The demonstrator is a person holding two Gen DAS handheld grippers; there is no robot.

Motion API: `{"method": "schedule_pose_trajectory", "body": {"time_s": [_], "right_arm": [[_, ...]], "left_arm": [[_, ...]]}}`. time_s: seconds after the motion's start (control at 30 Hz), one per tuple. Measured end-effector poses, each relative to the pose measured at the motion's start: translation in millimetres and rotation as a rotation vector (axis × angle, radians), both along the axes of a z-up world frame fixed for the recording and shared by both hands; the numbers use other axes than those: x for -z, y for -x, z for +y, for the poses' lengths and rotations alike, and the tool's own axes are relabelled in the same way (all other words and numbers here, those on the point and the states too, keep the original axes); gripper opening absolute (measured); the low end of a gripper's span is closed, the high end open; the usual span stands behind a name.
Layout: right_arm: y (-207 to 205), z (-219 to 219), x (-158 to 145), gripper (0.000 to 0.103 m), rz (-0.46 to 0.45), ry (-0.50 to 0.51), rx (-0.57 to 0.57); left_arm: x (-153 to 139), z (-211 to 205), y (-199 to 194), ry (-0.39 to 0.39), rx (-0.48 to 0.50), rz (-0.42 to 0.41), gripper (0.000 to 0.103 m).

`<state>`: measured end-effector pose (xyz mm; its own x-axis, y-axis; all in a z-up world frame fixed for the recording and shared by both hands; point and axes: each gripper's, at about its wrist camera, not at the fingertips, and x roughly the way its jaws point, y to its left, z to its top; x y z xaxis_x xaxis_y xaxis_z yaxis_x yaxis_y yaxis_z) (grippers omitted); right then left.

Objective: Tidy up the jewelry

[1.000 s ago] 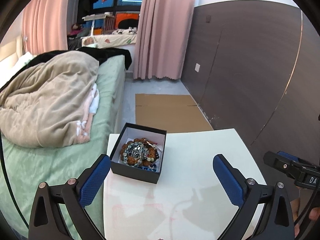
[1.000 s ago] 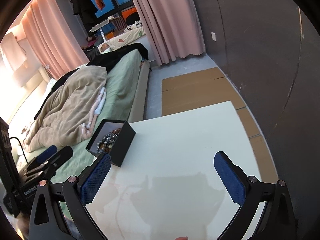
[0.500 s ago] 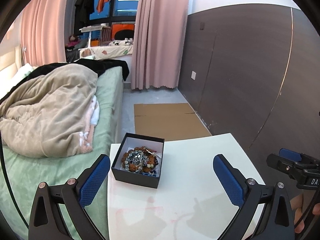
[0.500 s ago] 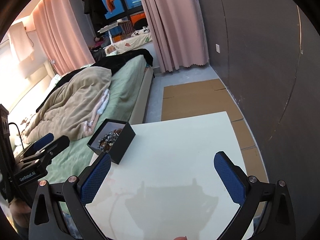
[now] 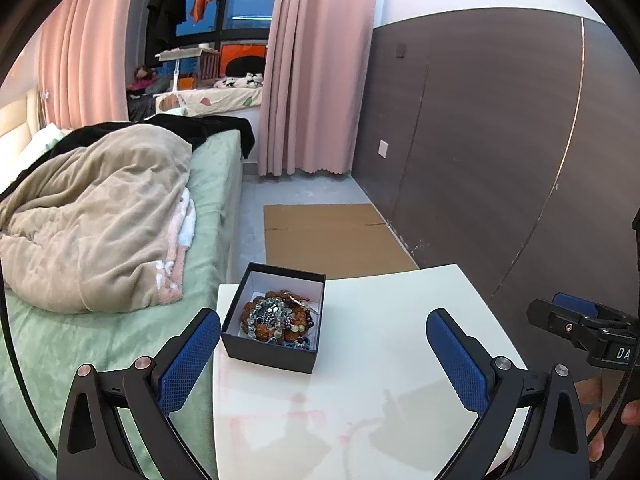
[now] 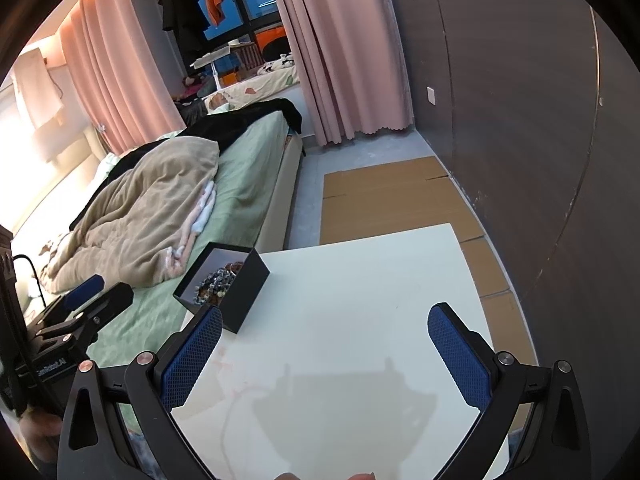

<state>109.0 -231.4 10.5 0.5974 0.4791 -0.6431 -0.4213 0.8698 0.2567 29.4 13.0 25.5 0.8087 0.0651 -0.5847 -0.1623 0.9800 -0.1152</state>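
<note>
On the smooth white table (image 5: 384, 344) sits a square black box (image 5: 276, 354) with a pale lining, near the table's left corner beside the bed (image 5: 208, 184). Tangled jewelry (image 5: 276, 318) fills it: glassy beads and brownish round ones, I think wooden. My left gripper (image 5: 324, 356) and right gripper (image 6: 326, 354) both hover with jaws spread wide, blue textured pads bare. Only my left view looks down into the box; my right view sees mostly its matte outer wall.
</note>
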Motion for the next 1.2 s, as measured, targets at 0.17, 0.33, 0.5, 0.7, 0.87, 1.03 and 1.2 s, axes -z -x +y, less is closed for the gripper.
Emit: {"method": "schedule_pose_trajectory", "body": {"time_s": [0.17, 0.33, 0.5, 0.7, 0.87, 1.03, 1.2], "right_arm": [[0.0, 0.6, 0.2, 0.103, 0.002, 0.001, 0.0], [2.3, 3.1, 1.0, 0.103, 0.008, -0.004, -0.008], [3.6, 6.3, 2.8, 0.103, 0.012, -0.002, -0.019], [3.3, 7.3, 2.2, 0.103, 0.014, 0.011, -0.016], [2.7, 4.7, 1.8, 0.103, 0.014, 0.011, -0.018], [1.7, 4.8, 2.7, 0.103, 0.016, 0.004, -0.014], [1.7, 4.5, 2.8, 0.103, 0.013, 0.006, -0.016]], "left_arm": [[0.2, -0.1, -0.3, -0.003, -0.004, 0.001, 0.103], [0.1, 0.0, 0.6, 0.002, -0.003, 0.0, 0.103], [-0.8, 0.7, 2.0, 0.004, -0.01, -0.009, 0.103], [-1.2, 0.8, 2.1, -0.001, -0.014, -0.005, 0.103], [-2.6, -0.3, 2.6, 0.001, -0.018, -0.007, 0.103], [-3.0, 0.1, 2.8, -0.001, -0.02, -0.006, 0.103], [-2.6, 0.6, 3.4, -0.001, -0.02, -0.007, 0.103]]}}
